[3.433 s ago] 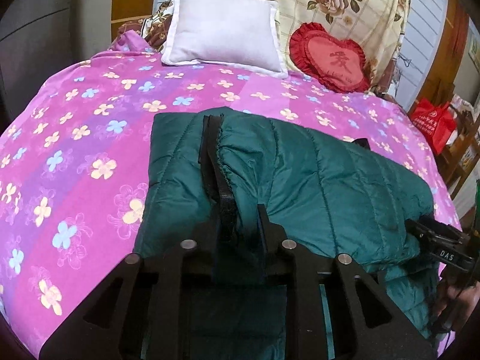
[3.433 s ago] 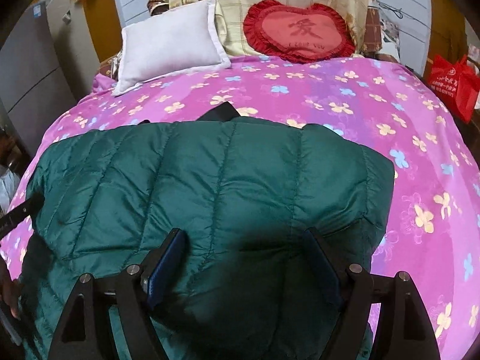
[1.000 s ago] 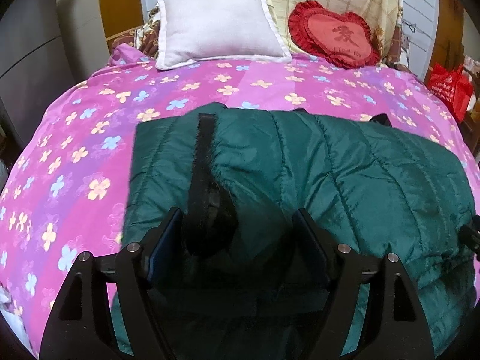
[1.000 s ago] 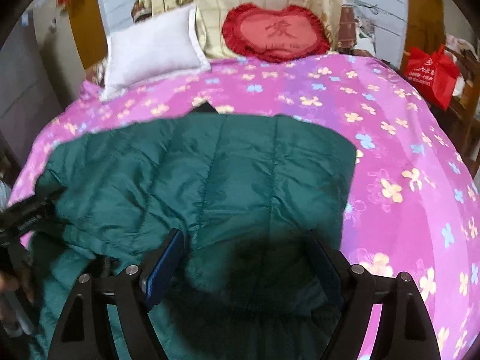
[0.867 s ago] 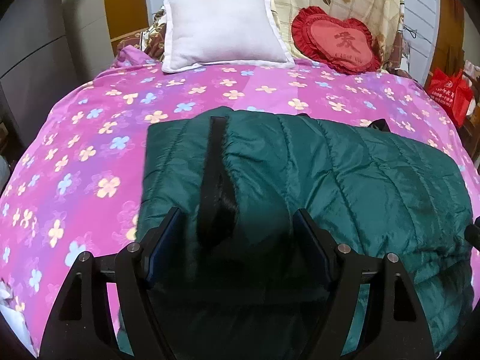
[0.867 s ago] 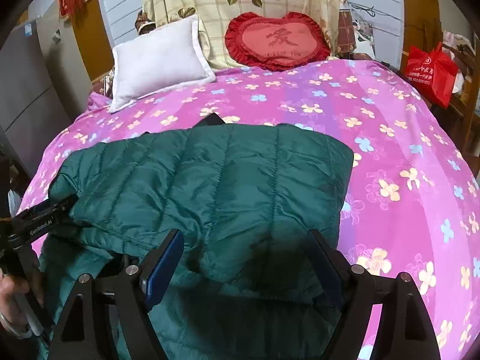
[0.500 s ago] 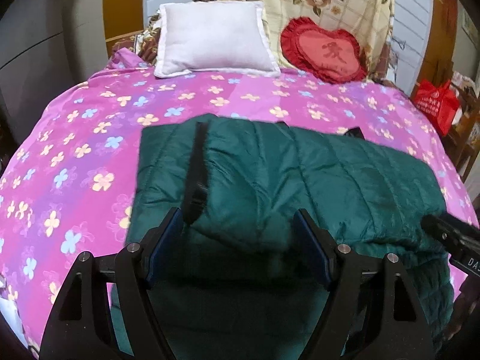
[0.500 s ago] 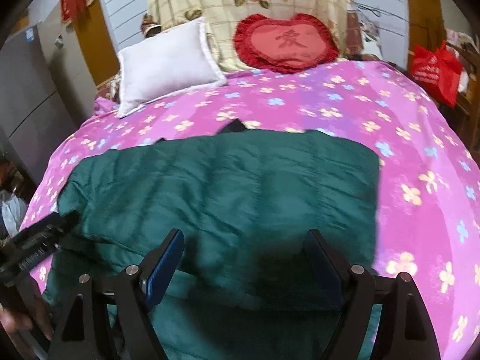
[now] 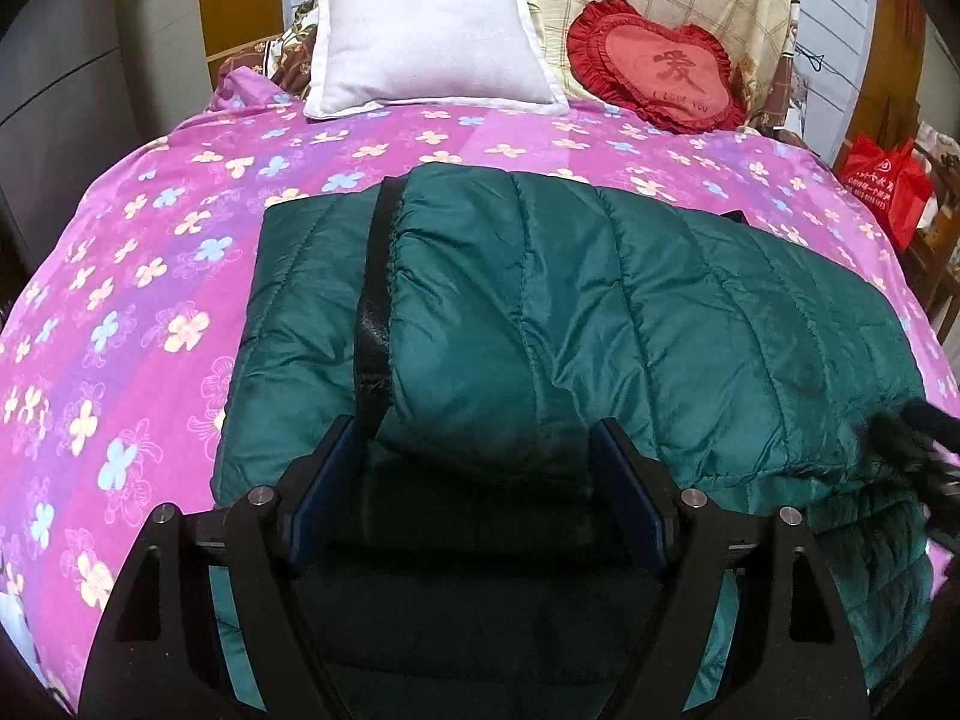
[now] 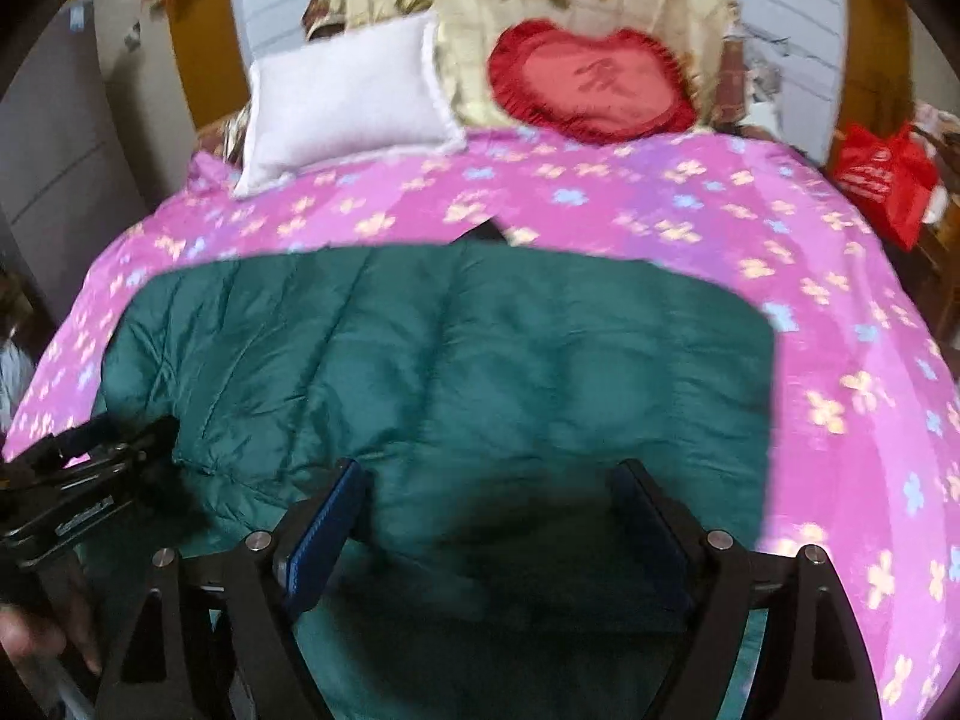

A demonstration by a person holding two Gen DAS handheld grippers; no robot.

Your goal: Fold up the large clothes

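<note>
A dark green quilted puffer jacket (image 9: 570, 312) lies folded on the pink flower-print bedspread (image 9: 150, 276). The left gripper (image 9: 477, 480) is spread wide over its near folded edge; the right gripper (image 10: 489, 516), equally wide, hovers at the jacket's near right part.

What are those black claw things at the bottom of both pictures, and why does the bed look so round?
Those are grabbing tools a person holds, one per hand. Each carries a wide-eyed camera that bends the picture, so the bed looks round. One picture looks along the left gripper, the other along the right gripper. Both have their fingers spread open, holding nothing, above a puffy dark green quilted jacket folded over on the pink flowered bedspread. At the head of the bed lean a white pillow and a red heart-shaped cushion. A red bag sits off to the side.
</note>
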